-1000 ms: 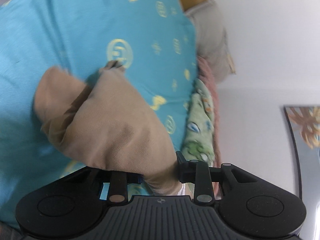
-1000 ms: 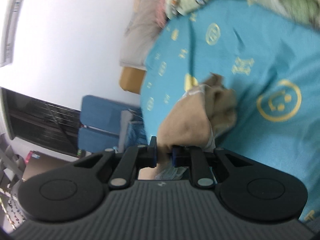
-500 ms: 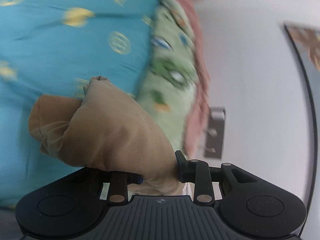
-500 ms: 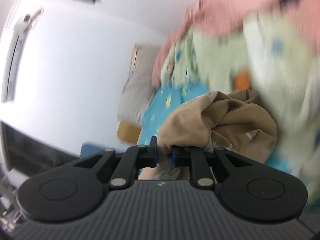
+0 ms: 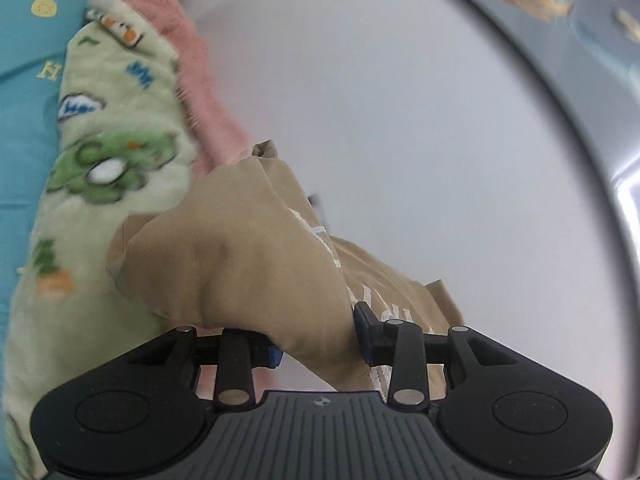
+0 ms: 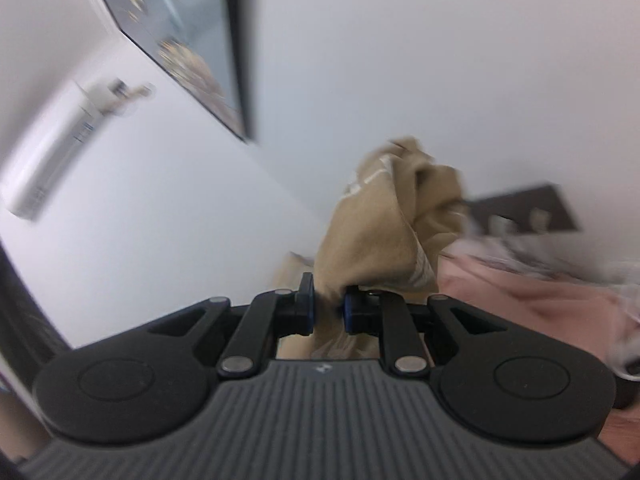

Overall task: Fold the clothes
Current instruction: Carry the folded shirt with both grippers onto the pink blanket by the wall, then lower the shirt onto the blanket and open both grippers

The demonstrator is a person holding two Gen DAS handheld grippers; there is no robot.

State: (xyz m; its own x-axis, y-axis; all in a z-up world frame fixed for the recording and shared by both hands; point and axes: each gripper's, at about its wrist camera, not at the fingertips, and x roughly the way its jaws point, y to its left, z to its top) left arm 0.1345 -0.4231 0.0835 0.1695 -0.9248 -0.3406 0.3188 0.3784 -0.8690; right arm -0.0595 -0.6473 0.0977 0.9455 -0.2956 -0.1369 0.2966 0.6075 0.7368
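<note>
A tan garment (image 5: 248, 256) with pale stitched lettering is bunched in my left gripper (image 5: 318, 340), which is shut on a thick fold of it and holds it in the air. The same tan garment (image 6: 380, 232) shows in the right wrist view, crumpled above my right gripper (image 6: 328, 312), which is shut on another part of it. Both grippers point up toward the white wall, away from the bed.
A light green cartoon-print blanket (image 5: 100, 184), a pink fuzzy blanket (image 5: 200, 80) and a teal bedsheet (image 5: 24, 60) lie at the left. A framed picture (image 6: 192, 40) and an air conditioner (image 6: 52, 160) hang on the wall. Pink bedding (image 6: 540, 304) and a dark headboard panel (image 6: 520, 212) lie at right.
Both grippers have lifted the tan garment off the teal bed and swung upward; the views now face the wall and the picture instead of the sheet.
</note>
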